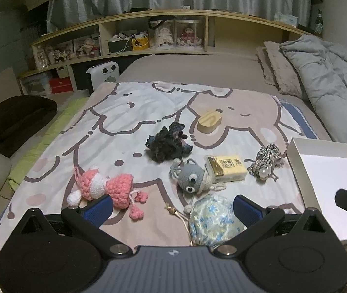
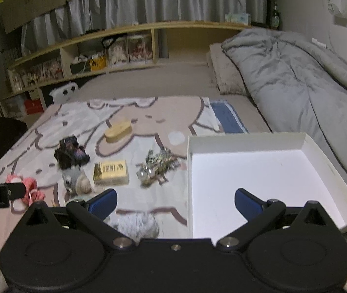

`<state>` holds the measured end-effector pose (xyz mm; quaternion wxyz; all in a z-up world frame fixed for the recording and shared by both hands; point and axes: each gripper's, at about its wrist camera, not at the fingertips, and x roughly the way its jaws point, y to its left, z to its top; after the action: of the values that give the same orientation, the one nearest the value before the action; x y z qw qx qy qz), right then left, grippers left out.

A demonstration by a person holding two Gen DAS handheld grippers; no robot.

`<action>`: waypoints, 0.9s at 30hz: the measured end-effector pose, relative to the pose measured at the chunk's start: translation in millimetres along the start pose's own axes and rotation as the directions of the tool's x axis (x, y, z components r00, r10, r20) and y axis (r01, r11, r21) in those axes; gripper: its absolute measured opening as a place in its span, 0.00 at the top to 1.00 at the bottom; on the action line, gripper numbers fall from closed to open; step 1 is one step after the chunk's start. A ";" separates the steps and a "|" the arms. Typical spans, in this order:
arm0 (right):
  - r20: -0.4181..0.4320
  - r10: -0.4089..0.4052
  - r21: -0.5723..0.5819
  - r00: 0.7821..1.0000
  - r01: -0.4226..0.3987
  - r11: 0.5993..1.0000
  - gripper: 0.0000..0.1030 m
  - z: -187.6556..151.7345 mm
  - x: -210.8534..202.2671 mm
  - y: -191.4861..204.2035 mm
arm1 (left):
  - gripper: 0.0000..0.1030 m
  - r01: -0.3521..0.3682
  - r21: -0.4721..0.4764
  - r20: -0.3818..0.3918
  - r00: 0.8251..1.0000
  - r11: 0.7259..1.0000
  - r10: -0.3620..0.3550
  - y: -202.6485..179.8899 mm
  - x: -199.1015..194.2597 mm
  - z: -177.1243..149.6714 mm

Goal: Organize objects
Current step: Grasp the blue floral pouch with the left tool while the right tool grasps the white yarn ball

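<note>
Left wrist view: the left gripper [image 1: 172, 207] hovers with its jaws spread apart and empty at the near edge of the bed blanket [image 1: 124, 112]. The floral drawstring pouch [image 1: 213, 217] lies directly between the fingers, nearer this hand than the other.

Right wrist view: the right gripper [image 2: 176, 204] is likewise parted and empty, straddling the left wall of the white box [image 2: 320, 153], which sits at the blanket's right edge, to the pouch's right.
</note>
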<state>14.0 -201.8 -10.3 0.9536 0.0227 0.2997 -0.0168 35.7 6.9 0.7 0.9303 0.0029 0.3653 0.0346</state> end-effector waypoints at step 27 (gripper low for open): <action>-0.224 0.182 -0.035 0.957 -0.195 0.980 0.00 -16.3 85.9 30.5 | 0.00 0.070 0.110 -0.083 0.995 0.991 -0.061 9.2 83.9 8.2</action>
<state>76.4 -172.0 -71.8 0.9122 0.0260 0.3999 0.0854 102.0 21.9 -50.0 0.9140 0.0422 0.4031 -0.0167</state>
